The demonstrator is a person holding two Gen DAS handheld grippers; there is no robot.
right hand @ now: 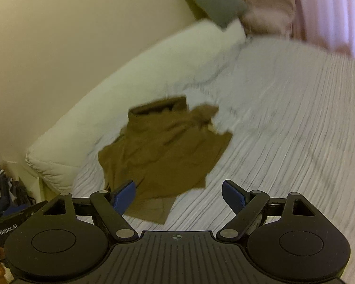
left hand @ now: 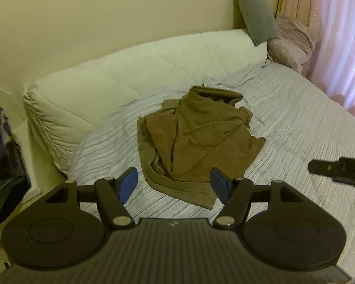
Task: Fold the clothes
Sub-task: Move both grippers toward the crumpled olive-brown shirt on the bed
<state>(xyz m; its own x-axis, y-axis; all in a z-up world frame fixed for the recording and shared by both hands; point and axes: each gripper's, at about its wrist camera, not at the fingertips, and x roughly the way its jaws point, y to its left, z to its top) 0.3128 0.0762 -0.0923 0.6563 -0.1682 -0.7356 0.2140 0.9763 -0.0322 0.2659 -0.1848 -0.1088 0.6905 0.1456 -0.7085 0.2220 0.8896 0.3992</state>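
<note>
Brown garment lies crumpled mid-bed, near the cream bolster. Looks soft, light, limp: will sag. Pinch near hem corner. Left gripper and right gripper both spread, empty.

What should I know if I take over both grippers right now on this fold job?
Left gripper: open, empty, above the near edge of the brown garment.
Right gripper: open, empty, also short of the cloth; its view is blurred.
Garment: one crumpled brown heap on the striped bedsheet, near the white bolster along the wall. Grey pillow and pink bundle sit at the far corner, away from it.
Done: nothing folded yet; no grip taken.
Left: probably pick up the near edges, spread the garment flat, then fold.
</note>
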